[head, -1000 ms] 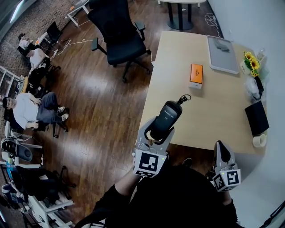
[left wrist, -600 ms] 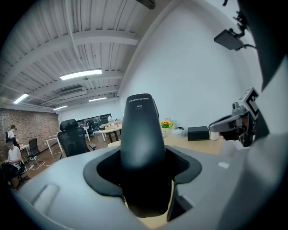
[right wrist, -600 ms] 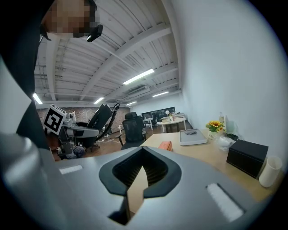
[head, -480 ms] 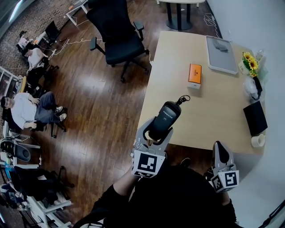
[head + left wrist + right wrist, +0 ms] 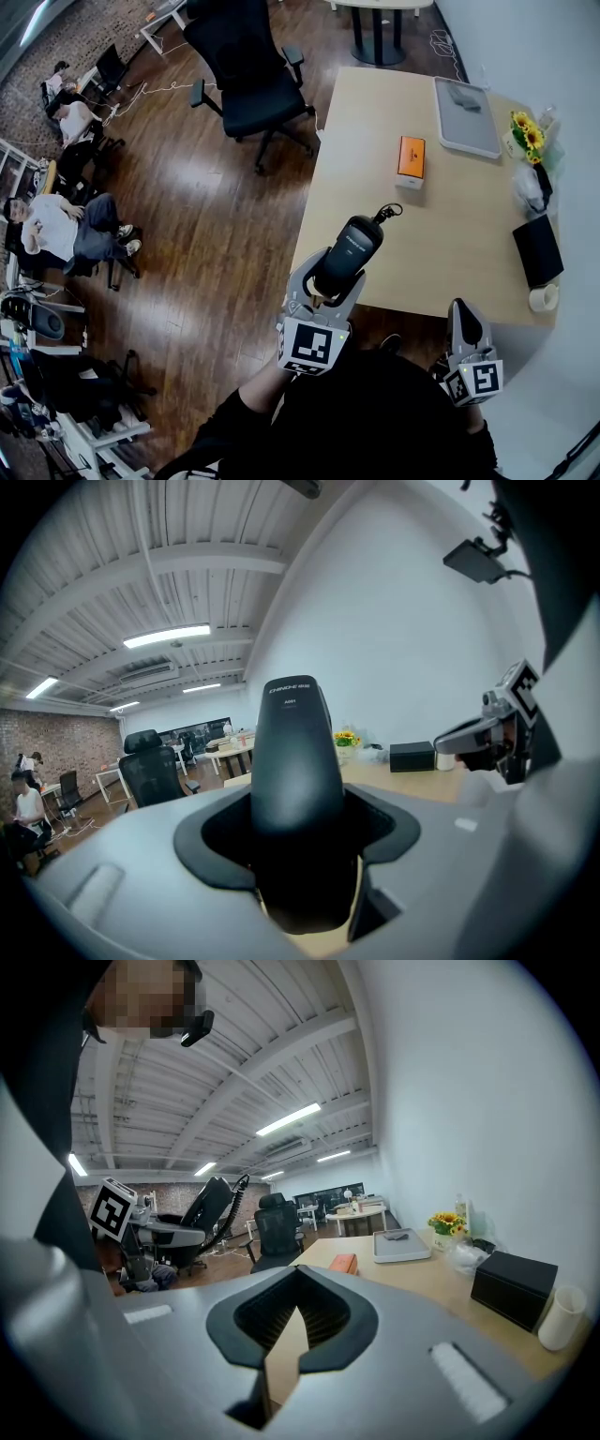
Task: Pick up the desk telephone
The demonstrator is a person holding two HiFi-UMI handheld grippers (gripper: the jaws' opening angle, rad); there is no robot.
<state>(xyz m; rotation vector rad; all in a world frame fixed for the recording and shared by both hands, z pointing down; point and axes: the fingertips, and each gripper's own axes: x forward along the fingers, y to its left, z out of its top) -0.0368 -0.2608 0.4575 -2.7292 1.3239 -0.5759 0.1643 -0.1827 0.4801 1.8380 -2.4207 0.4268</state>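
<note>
A black telephone handset (image 5: 349, 246) is held in the air over the near edge of the wooden table (image 5: 450, 202). My left gripper (image 5: 328, 274) is shut on its lower end, and a short coiled cord (image 5: 386, 213) curls from its far tip. In the left gripper view the handset (image 5: 292, 761) stands upright between the jaws of the left gripper (image 5: 302, 822). My right gripper (image 5: 464, 307) hangs to the right, close to my body, shut with nothing in it; in its own view the right gripper (image 5: 298, 1277) has its jaws closed at the tip. No telephone base is in view.
On the table lie an orange box (image 5: 412, 157), a grey tray (image 5: 466, 114), a pot of yellow flowers (image 5: 530, 131), a black box (image 5: 538, 247) and a white roll (image 5: 545, 296). A black office chair (image 5: 248, 70) stands on the wood floor. People sit at far left (image 5: 56, 230).
</note>
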